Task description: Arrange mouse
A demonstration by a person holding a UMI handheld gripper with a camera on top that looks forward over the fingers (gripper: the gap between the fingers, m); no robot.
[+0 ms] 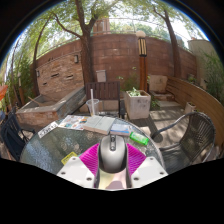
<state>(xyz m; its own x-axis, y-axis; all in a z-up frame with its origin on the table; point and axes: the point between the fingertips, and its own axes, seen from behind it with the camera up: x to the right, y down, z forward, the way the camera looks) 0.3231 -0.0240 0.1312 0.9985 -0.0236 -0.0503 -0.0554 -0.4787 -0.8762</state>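
A dark grey computer mouse [111,154] with a scroll wheel is held between my gripper's [111,163] two magenta pads [91,159]. Both pads press against its sides, so the gripper is shut on it. The mouse is held above a round glass-topped patio table [45,148], near the table's front edge, its nose pointing away from me.
On the table beyond the mouse lie a book or box [97,124], a blue-grey flat object [121,128], a green item [140,139] and a yellow-green tag [68,157]. A dark wicker chair [193,138] stands right. Planters, a brick wall and trees are beyond.
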